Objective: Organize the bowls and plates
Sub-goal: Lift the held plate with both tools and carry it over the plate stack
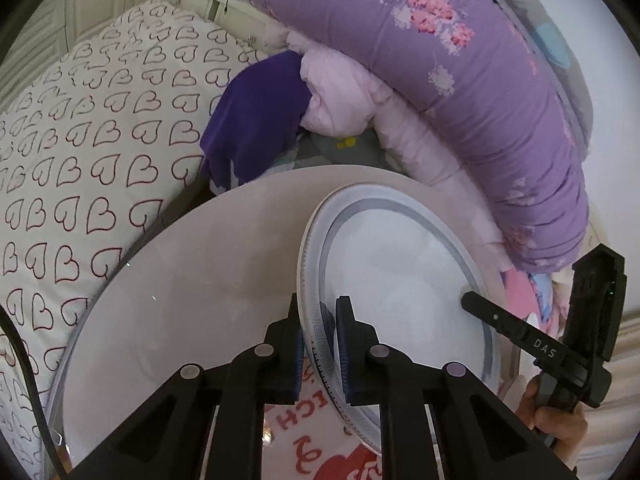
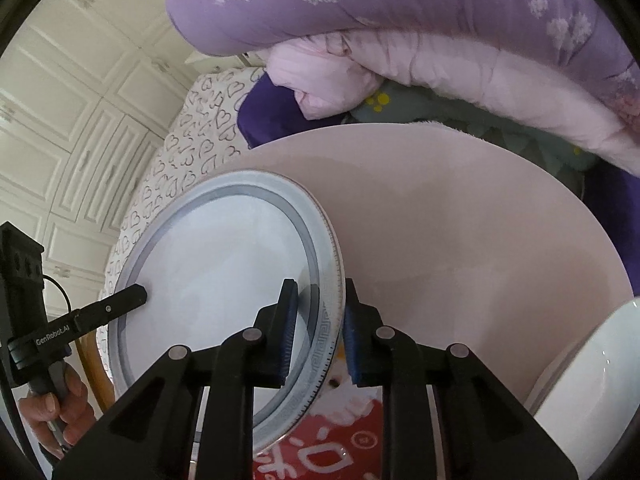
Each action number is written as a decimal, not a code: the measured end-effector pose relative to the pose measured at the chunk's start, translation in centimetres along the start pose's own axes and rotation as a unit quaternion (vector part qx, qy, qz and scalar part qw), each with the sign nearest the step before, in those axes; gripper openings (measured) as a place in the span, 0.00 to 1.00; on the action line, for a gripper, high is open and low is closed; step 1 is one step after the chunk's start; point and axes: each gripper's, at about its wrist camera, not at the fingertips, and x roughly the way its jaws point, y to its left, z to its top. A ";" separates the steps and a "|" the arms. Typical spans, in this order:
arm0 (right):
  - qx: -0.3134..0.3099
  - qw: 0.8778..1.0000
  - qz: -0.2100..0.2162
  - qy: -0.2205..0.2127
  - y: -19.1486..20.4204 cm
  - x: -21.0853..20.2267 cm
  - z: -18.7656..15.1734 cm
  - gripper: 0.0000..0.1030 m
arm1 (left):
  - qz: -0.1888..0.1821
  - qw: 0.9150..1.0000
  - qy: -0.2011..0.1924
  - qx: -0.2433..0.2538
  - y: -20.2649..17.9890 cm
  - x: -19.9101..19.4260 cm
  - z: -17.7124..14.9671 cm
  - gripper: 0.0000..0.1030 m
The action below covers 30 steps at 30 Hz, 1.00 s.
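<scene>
Both grippers, left gripper point(image 1: 318, 350) and right gripper point(image 2: 318, 336), clamp opposite rims of the plate point(image 1: 400, 280).

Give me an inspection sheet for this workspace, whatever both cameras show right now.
Surface: red printed cloth under the dishes.
Job's things: white plate with grey ring, lifted and tilted; large pink round plate behind it; white dish, partly seen.
Clutter: purple floral quilt, dark purple cloth.
Grippers: left hand-held gripper and right hand-held gripper clamp opposite rims.
Cables: black cable.
Surroundings: heart-print bedding, white panelled cupboards.
</scene>
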 end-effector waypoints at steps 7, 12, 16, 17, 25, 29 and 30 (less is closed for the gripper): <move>-0.016 1.000 0.002 -0.019 1.7 -1.8 -1.6 0.20 | -0.001 1.000 -0.015 0.000 0.2 -3.2 -2.1 0.10; -0.028 0.999 0.008 -0.033 3.0 -3.7 -3.0 0.20 | -0.007 1.000 -0.030 0.002 0.5 -6.5 -3.8 0.09; -0.036 0.998 0.021 -0.047 4.4 -5.7 -4.7 0.20 | -0.016 0.999 -0.045 0.004 1.0 -10.0 -5.8 0.09; -0.041 0.998 0.023 -0.051 4.9 -6.3 -5.2 0.20 | -0.017 0.999 -0.050 0.004 1.2 -11.1 -6.5 0.09; -0.072 0.994 0.035 -0.079 8.2 -10.2 -9.9 0.20 | -0.024 0.995 -0.092 0.006 2.9 -19.7 -13.4 0.09; -0.086 0.991 0.040 -0.094 9.4 -12.2 -12.5 0.20 | -0.022 0.994 -0.109 0.009 3.3 -23.4 -17.5 0.09; -0.088 0.991 0.041 -0.096 9.5 -12.5 -13.0 0.20 | -0.024 0.993 -0.111 0.009 3.3 -24.0 -18.3 0.09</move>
